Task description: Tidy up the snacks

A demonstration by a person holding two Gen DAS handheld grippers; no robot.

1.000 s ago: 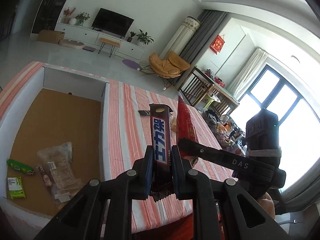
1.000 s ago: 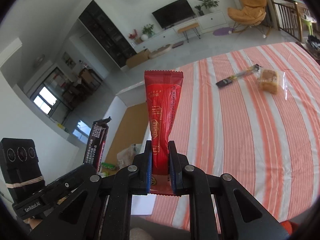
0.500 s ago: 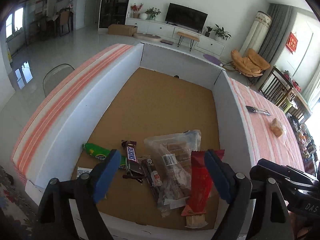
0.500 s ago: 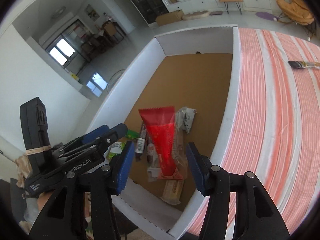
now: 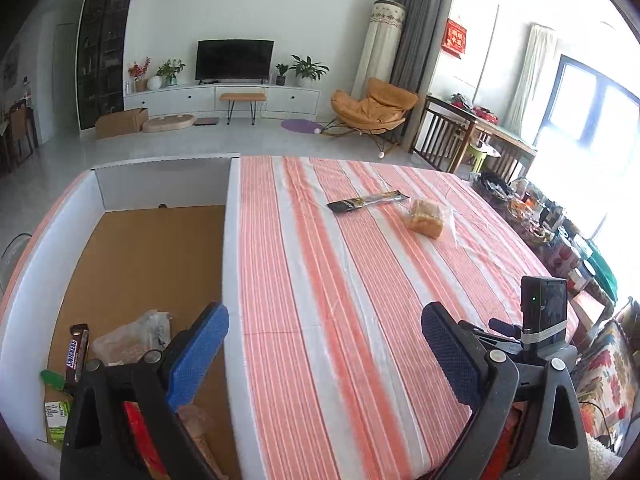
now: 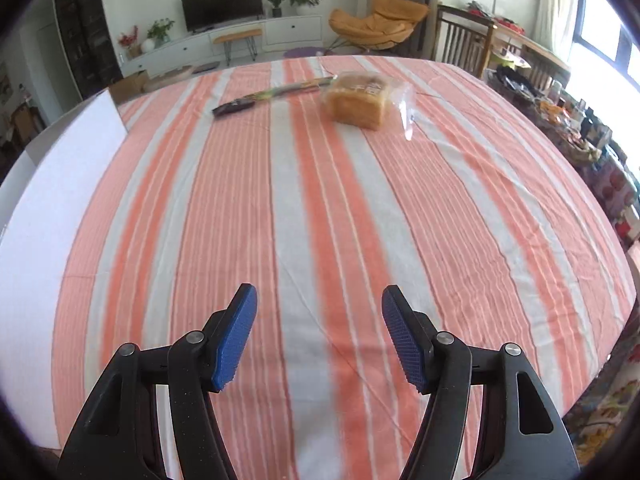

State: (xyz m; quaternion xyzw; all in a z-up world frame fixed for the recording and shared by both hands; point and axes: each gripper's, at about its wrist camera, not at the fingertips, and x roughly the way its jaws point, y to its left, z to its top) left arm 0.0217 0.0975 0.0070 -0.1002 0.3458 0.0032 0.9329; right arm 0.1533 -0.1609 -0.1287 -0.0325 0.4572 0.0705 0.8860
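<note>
My left gripper (image 5: 323,320) hangs over the box's right wall and the striped table, its jaws opening wide with nothing between them. In the white-walled cardboard box (image 5: 230,240) lie a Snickers bar (image 5: 77,354), a clear bag (image 5: 128,338), a green packet (image 5: 52,378) and a red packet (image 5: 138,424), the last partly hidden behind my finger. My right gripper (image 6: 319,296) is low over the tablecloth, jaws opening and empty. Far across the table lie a long dark stick packet (image 6: 272,96) (image 5: 368,201) and a bagged bread slice (image 6: 360,100) (image 5: 427,220).
The orange-striped tablecloth (image 6: 304,200) covers the whole table. The box's white wall (image 6: 60,184) stands at the left in the right wrist view. The right gripper's black body (image 5: 544,320) shows at the table's right edge, with cluttered shelves (image 5: 560,232) beyond.
A second ago the left gripper was shut on a dark bar and the right on a red packet. Both let go over the box, then swung right over the table with jaws wider.
</note>
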